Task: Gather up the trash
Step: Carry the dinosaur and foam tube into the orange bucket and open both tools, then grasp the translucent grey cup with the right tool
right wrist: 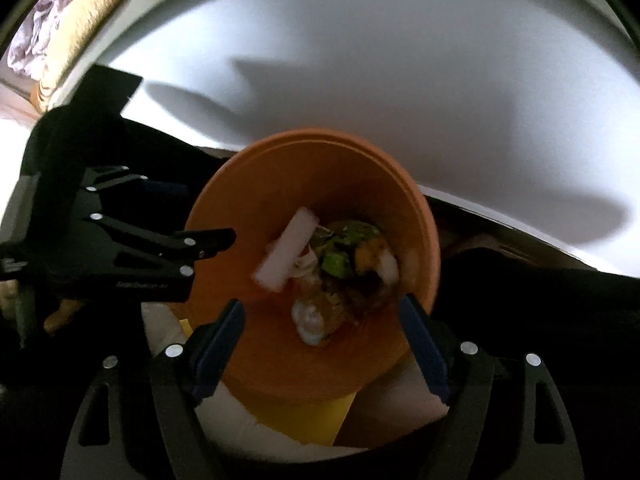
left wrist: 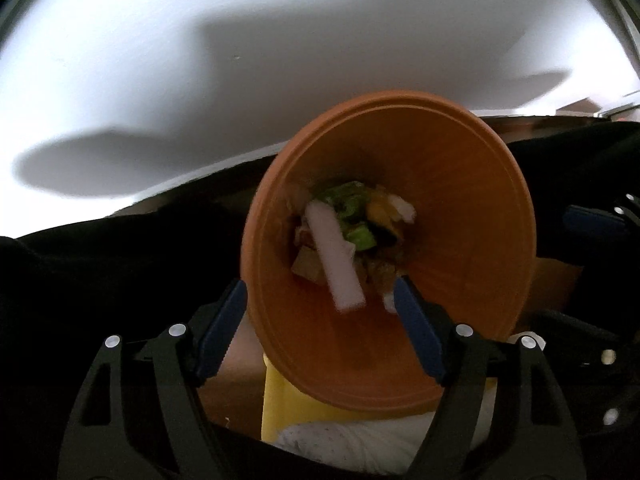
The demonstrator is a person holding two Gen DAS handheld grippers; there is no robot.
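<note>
An orange plate is tilted steeply over a black-lined bin. Food scraps, with green pieces and a white stick, slide down its face. My left gripper straddles the plate's lower rim, one blue pad on its face and the other behind; whether they pinch it I cannot tell. In the right wrist view the plate and scraps sit between the wide-apart fingers of my right gripper, which holds nothing. The left gripper reaches the plate's left rim.
Inside the bin lie a yellow item and white crumpled paper, also in the right wrist view. The bin's black liner surrounds the plate. A white wall is behind. A beige rug is at upper left.
</note>
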